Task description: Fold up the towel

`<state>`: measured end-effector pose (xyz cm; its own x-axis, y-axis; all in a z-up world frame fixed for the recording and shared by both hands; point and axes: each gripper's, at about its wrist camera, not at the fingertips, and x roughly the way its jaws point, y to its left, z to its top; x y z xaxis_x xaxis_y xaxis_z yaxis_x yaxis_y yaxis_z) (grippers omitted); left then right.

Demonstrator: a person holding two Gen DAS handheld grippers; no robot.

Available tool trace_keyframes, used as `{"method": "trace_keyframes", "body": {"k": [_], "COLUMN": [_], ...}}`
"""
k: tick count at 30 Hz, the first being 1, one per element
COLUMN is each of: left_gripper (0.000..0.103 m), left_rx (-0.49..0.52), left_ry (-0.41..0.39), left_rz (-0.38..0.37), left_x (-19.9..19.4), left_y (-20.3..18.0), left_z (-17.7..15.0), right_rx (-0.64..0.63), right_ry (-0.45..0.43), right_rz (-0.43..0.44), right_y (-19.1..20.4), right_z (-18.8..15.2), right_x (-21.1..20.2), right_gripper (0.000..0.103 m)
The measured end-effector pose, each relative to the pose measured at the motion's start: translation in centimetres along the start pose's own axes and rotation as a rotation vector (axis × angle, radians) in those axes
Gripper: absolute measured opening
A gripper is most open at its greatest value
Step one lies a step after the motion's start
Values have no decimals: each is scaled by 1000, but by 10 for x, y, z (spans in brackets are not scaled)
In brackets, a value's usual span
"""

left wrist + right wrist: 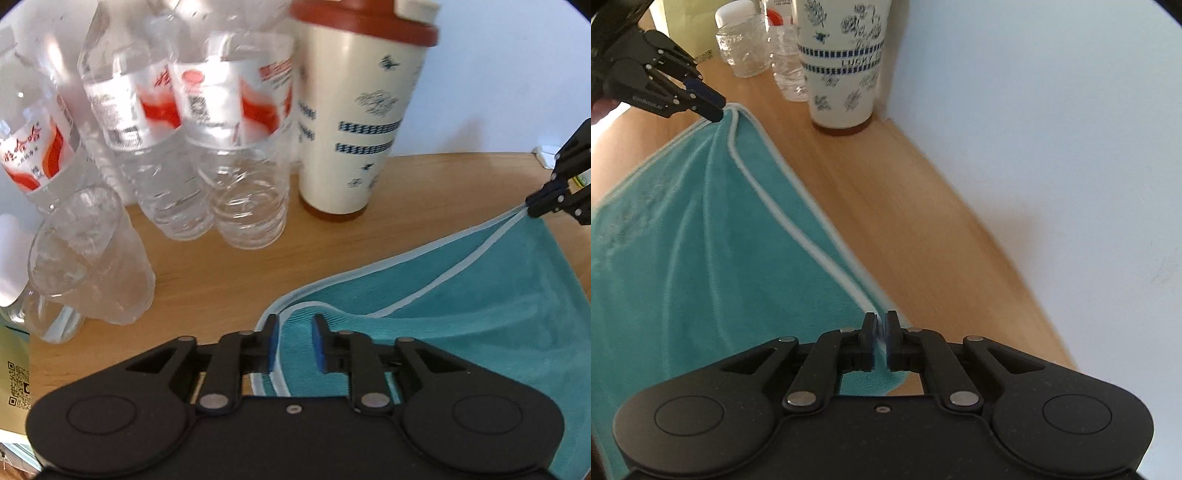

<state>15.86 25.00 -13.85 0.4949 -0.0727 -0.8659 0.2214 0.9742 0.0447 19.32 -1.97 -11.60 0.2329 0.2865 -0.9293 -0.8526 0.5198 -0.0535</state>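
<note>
Right wrist: right tool [881, 334] pinches towel [701, 240] edge; left tool [293, 341] straddles corner, parted.

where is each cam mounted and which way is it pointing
Left wrist: sits on the left gripper, looking along its open fingers across the wooden table to clear water bottles and a red-lidded cream tumbler; the right gripper shows at the far right.
Right wrist: sits on the right gripper, shut on the teal towel, facing the wall corner; the left gripper shows top left.
Shared: towel, tumbler, bottles, table, both grippers.
</note>
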Motion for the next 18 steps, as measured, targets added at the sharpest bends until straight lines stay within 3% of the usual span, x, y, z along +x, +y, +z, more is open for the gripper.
{"method": "trace_keyframes", "body": {"k": [1,2,4,5,8,18], "left_gripper": [32,31,12,10,4,0], "left_rx": [0,0,9,21,65,62], "left_ry": [1,2,7,11,15,-37], "left_rz": [-11,-27,-50,-53,-42,37], "left_x": [1,2,5,6,11,2], "left_y": [0,0,-3,-6,-13,-17], "left_z": [1,2,3,3,0,-5], "right_rx": [0,-7,-20,-36,-69,96], "right_ry": [5,17,36,56,89,-69], "right_rz": [12,18,28,34,29,6], "right_y": [-1,-1,-1,0,4,-10], "right_z": [0,1,1,1,1,-3], "right_x": [-1,1,6,9,14,-23], "right_gripper": [12,22,27,27,1,1]}}
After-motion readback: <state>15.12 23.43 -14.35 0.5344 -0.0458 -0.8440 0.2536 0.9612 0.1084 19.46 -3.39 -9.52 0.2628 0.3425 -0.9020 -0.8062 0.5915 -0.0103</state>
